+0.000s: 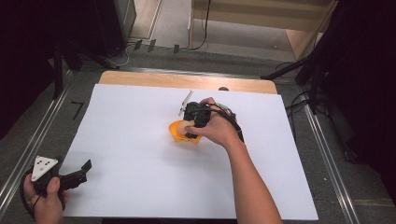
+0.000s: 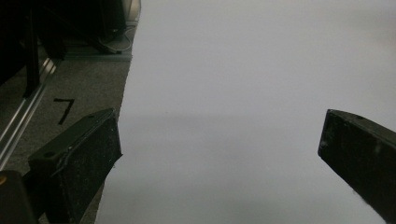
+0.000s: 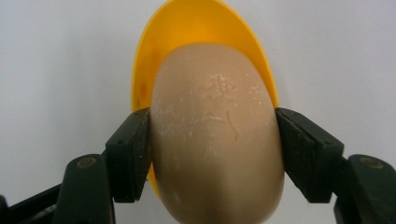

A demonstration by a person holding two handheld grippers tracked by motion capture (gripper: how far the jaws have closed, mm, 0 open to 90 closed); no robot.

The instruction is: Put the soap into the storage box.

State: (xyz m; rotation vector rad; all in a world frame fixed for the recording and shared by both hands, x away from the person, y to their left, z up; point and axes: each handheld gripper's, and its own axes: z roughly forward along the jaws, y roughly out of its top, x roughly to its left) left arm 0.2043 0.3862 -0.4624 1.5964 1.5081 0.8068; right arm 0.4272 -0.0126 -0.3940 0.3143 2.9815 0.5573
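Observation:
In the right gripper view a beige egg-shaped thing [image 3: 217, 140] sits clamped between the two black pads [image 3: 135, 149] of my right gripper [image 3: 212, 149], which is shut on it. A yellow bowl [image 3: 187, 28] lies right behind and under the egg, on white paper. From the high view that gripper [image 1: 196, 120] points down at the yellow bowl [image 1: 179, 131] in the middle of the table. My left gripper [image 1: 85, 171] rests at the near left corner, open, with bare paper between its jaws [image 2: 219, 149].
A large white sheet [image 1: 140, 140] covers the wooden table [image 1: 187, 81]. Metal rails [image 1: 28, 144] run along both sides, with dark stands and cables on the floor beyond. A black mark [image 2: 63, 109] shows on the grey floor left of the sheet.

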